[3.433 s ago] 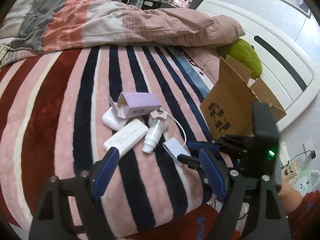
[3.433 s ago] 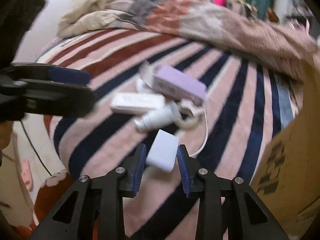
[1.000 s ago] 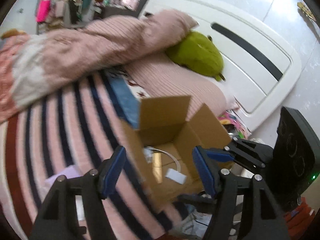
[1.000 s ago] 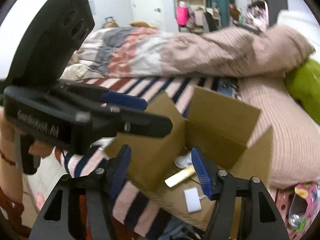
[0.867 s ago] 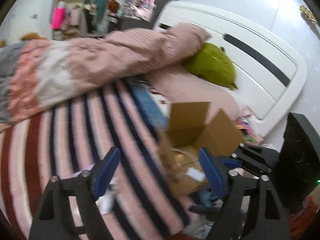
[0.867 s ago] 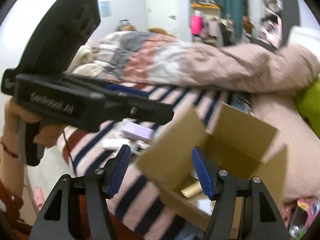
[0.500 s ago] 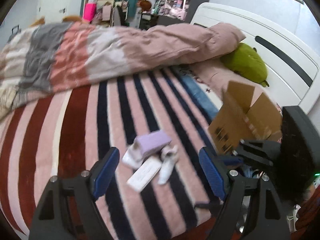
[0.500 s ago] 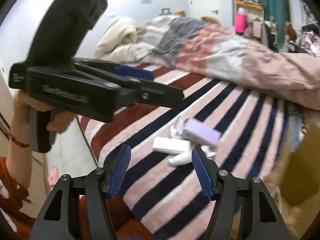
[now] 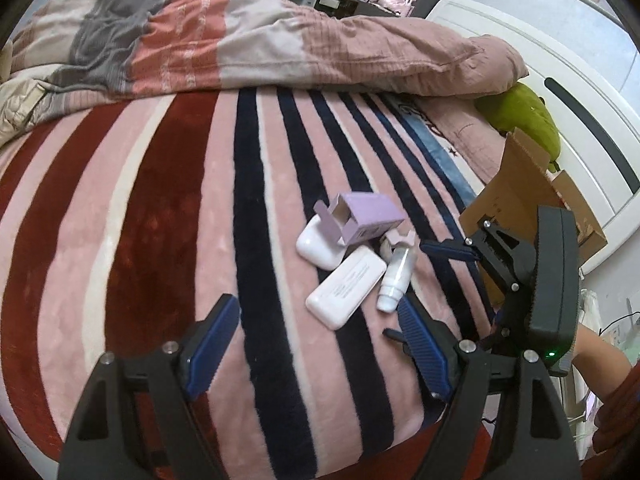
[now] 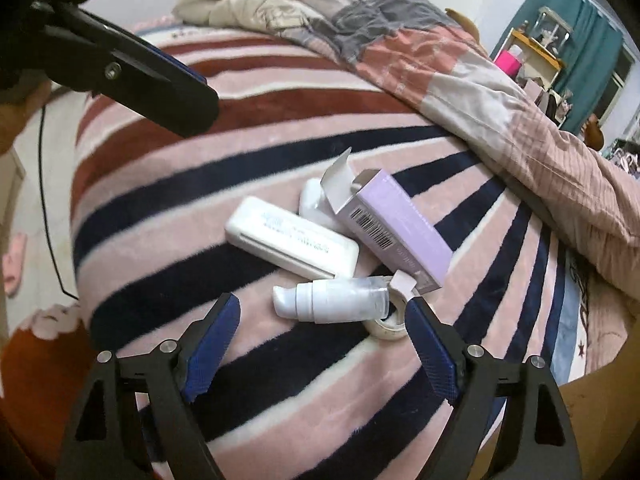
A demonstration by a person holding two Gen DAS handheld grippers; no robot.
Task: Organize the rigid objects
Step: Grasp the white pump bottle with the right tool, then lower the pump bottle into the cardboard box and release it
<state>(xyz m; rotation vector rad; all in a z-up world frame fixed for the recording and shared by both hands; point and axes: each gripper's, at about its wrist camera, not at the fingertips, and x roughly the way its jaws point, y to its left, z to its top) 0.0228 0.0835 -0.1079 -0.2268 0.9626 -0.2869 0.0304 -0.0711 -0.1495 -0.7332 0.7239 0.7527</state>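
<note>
Both hand-held grippers, left [image 9: 318, 328] & right [image 10: 320, 332], jaws apart; purple box [image 10: 394, 228] w/ barcode, print unreadable.

**Little pile on the bed**

A small pile of things sits on the striped pink blanket [image 9: 168, 216]. The purple cardboard box [image 10: 394, 226] leans on top of the white rounded case [image 9: 318, 245]. The flat white plastic box [image 10: 290, 237] lies just in front of them, touching. The small white pump bottle [image 10: 332, 303] lies on its side beside it, over a roll of tape [image 10: 386, 326]. The brown cardboard box [image 9: 520, 196] stands to the right, apart from the pile.
</note>
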